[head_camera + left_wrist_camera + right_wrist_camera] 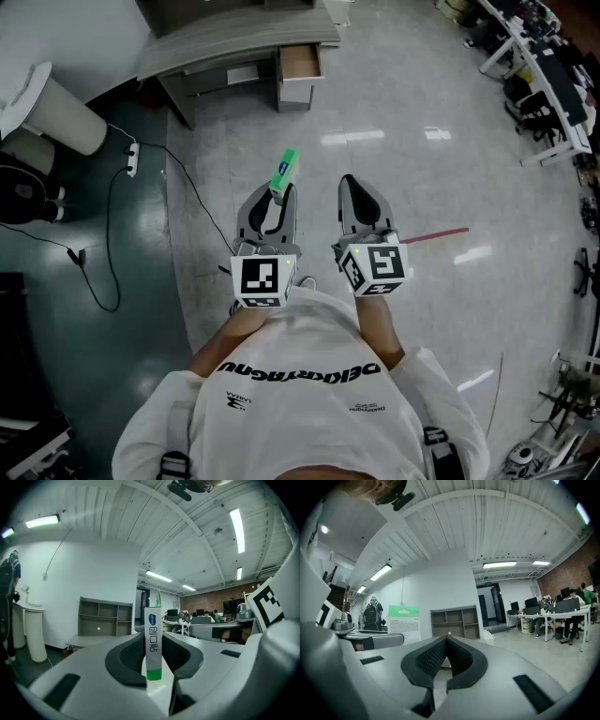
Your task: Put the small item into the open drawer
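Box held tight, far from the desk

The long grey desk [234,37] has its small wooden drawer [298,91] pulled open. Well back from the desk, the left gripper [153,645] pinches a thin white-and-green cardboard box [153,634] upright. The right gripper [446,641] beside it is closed on nothing.

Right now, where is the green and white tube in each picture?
Head view: the tube sticks out of the left hand-held gripper, just left of centre.
Left gripper view: the tube stands upright at centre, clamped between the jaws.
Right gripper view: not in it.
Shared landmark: the grey shelf unit, ahead in all three.
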`<state>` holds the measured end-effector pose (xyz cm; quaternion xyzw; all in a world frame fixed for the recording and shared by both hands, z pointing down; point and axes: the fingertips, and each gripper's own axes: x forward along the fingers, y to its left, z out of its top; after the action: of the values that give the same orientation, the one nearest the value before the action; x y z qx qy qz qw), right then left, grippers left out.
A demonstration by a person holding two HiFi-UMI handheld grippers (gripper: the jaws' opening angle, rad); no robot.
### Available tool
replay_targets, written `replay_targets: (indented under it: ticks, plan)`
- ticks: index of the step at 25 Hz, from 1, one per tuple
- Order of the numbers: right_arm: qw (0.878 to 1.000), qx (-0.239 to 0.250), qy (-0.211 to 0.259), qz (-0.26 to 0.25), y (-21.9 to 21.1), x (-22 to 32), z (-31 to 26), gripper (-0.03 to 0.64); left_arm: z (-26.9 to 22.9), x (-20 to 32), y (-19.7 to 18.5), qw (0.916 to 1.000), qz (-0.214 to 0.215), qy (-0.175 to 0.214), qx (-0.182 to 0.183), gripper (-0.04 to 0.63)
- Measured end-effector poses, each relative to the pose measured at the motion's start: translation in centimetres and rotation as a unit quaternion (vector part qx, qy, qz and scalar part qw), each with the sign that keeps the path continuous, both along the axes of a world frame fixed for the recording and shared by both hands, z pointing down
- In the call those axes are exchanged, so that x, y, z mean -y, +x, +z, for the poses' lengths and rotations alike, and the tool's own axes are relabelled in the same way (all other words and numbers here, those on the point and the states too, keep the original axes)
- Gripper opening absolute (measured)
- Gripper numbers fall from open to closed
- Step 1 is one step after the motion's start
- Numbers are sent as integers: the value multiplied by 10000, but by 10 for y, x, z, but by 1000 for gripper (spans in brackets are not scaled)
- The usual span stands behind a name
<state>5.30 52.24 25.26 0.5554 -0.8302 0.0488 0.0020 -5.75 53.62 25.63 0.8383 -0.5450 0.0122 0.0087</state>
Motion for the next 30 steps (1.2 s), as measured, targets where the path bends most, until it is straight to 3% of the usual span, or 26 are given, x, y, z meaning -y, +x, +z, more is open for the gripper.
replay_targets:
  ticks: [10, 17, 22, 30]
  plan:
    - [9998, 160, -100, -97, 21, -24, 10, 31, 8, -26, 16, 9998, -166, -27, 54, 103]
    - [9995, 182, -201, -171, 29, -5, 23, 31, 24, -7, 22, 9996, -208, -162, 108, 103]
    - [9995, 93, -228, -186, 40, 34, 30, 31, 33, 35, 34, 9996, -214, -157, 129, 103]
    - [9993, 56, -331, -157, 35, 151, 41, 31, 38, 158, 33, 9998, -136, -162, 27, 103]
